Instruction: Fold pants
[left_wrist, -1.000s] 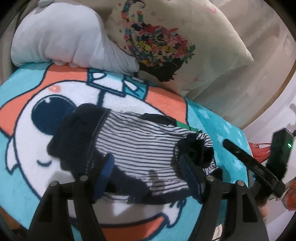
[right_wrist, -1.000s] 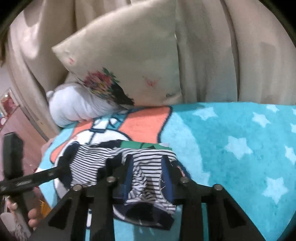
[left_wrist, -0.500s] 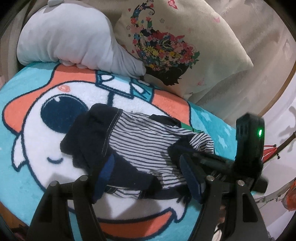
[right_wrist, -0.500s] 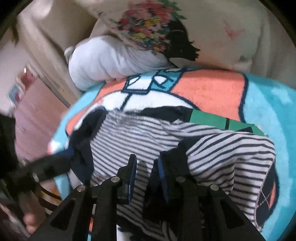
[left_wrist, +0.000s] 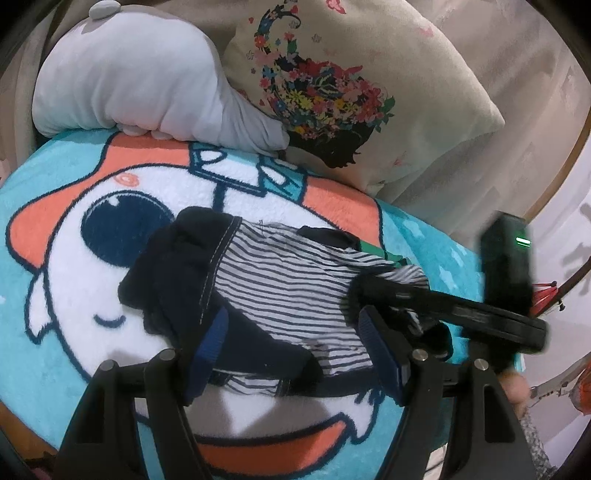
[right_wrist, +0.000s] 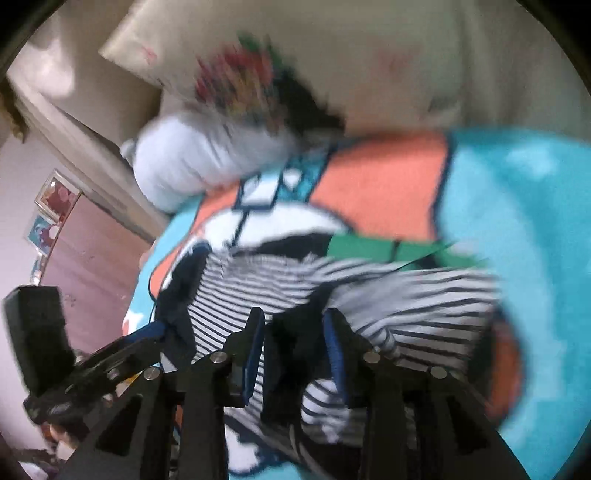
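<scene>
Navy-and-white striped pants (left_wrist: 280, 273) lie crumpled on the cartoon blanket (left_wrist: 74, 332), with the dark waistband (left_wrist: 177, 266) at their left end. My left gripper (left_wrist: 291, 325) hangs open just over the near edge of the pants, its blue pads (left_wrist: 212, 336) wide apart. My right gripper (right_wrist: 295, 321) sits low over the right end of the pants, and its jaws are opening. A dark fold of the pants (right_wrist: 295, 332) lies loose between its pads. In the left wrist view the right gripper (left_wrist: 373, 286) reaches in from the right.
A grey plush pillow (left_wrist: 129, 81) and a cream pillow with a flower print (left_wrist: 351, 92) lean against the beige sofa back behind the blanket. The left gripper (right_wrist: 147, 332) shows at the left of the right wrist view, with a pink wall (right_wrist: 92, 251) beyond it.
My right gripper came down and in toward the left with the pants' right end, laid it on the striped cloth, and its jaws have widened. The left gripper has stayed put.
</scene>
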